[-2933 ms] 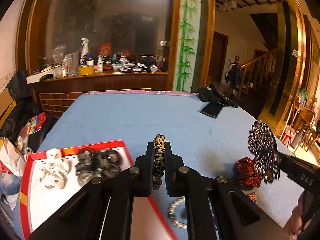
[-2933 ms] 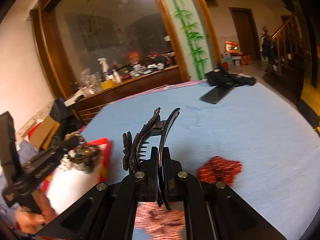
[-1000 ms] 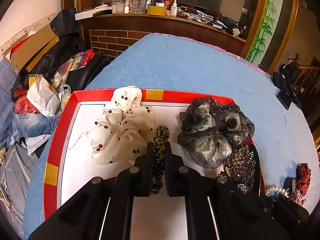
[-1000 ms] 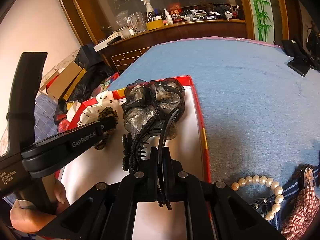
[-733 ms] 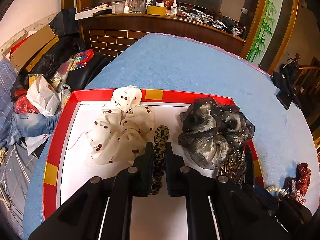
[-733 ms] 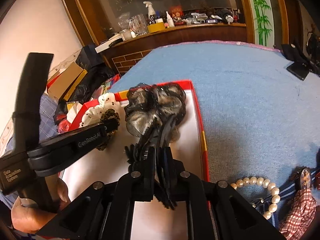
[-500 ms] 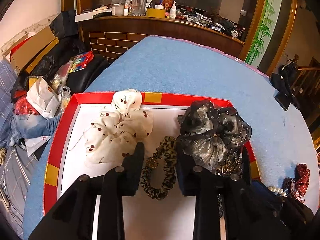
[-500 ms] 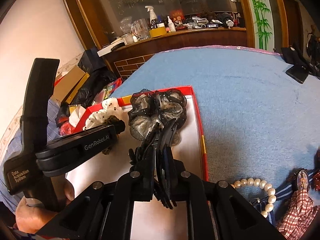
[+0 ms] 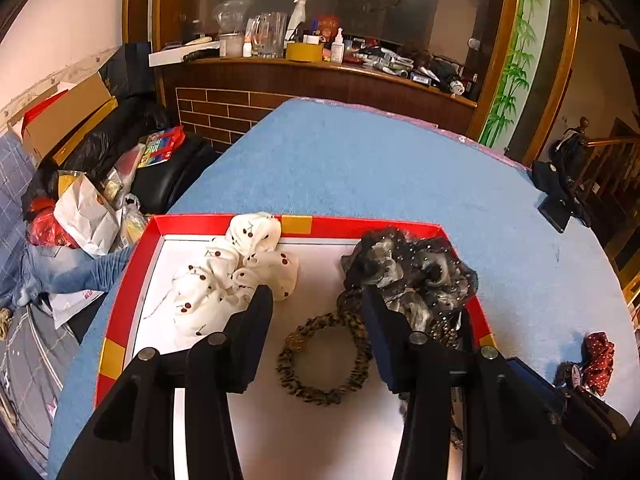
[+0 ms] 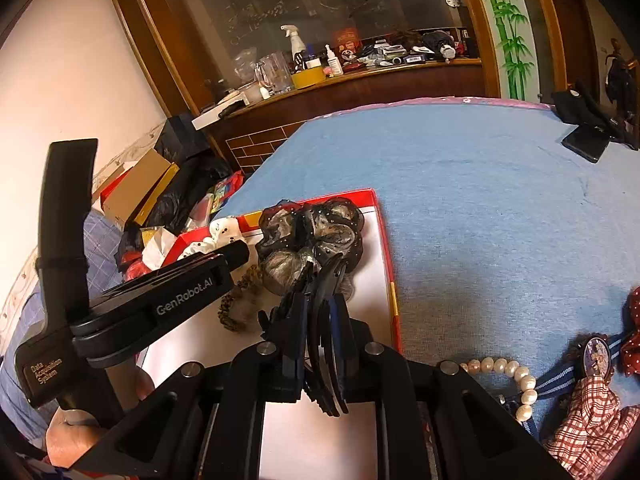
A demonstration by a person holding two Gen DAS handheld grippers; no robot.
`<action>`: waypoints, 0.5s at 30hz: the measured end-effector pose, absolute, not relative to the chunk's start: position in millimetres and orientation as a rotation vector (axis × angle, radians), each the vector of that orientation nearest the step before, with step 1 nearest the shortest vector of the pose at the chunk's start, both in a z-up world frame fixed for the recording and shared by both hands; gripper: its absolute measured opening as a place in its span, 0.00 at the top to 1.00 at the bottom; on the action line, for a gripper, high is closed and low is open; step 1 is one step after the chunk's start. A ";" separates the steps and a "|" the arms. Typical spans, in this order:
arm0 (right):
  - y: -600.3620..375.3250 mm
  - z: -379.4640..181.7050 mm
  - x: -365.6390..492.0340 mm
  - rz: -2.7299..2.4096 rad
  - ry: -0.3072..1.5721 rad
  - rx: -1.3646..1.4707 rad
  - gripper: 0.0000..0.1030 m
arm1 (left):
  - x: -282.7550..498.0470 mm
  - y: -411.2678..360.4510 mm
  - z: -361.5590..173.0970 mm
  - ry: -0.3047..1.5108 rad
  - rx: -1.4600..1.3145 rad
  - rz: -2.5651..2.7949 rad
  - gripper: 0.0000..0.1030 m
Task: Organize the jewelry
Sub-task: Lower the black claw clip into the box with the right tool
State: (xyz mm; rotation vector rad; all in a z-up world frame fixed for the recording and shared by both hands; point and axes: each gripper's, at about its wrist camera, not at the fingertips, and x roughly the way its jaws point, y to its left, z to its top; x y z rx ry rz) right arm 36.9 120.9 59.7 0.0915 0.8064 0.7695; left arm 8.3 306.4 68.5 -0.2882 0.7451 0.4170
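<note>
Three hair ties (image 9: 322,361) already in red tray (image 9: 120,304), left claw (image 9: 316,300) just opened off the leopard one, right claw (image 10: 318,300) easing apart around hair clip (image 10: 320,280); pearl bracelet (image 10: 508,376) left on worktop (image 9: 360,168).

Tray (image 9: 120,320) front floor was bare; white scrunchie (image 9: 232,280) and grey scrunchie (image 9: 412,272) crowded the back, leopard hair tie (image 9: 324,360) lay between

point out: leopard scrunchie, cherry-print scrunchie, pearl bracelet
leopard scrunchie (image 9: 352,390): left wrist view, lower right of its ring.
cherry-print scrunchie (image 9: 208,280): left wrist view, middle of the white fabric.
pearl bracelet (image 10: 520,378): right wrist view, a pearl on the strand's right bend.
</note>
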 end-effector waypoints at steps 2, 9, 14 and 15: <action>121.3 60.4 37.3 0.767 0.807 0.094 0.82 | 7.5 306.0 70.0 0.737 -0.289 0.416 0.56; 120.4 61.0 36.4 0.763 0.807 0.099 0.82 | 5.0 303.8 73.7 0.714 -0.281 0.420 0.51; 118.3 61.1 37.7 0.759 0.807 0.106 0.82 | 4.5 302.6 75.5 0.702 -0.272 0.426 0.50; 117.8 61.4 37.8 0.758 0.807 0.108 0.82 | 4.1 302.0 75.7 0.700 -0.271 0.427 0.50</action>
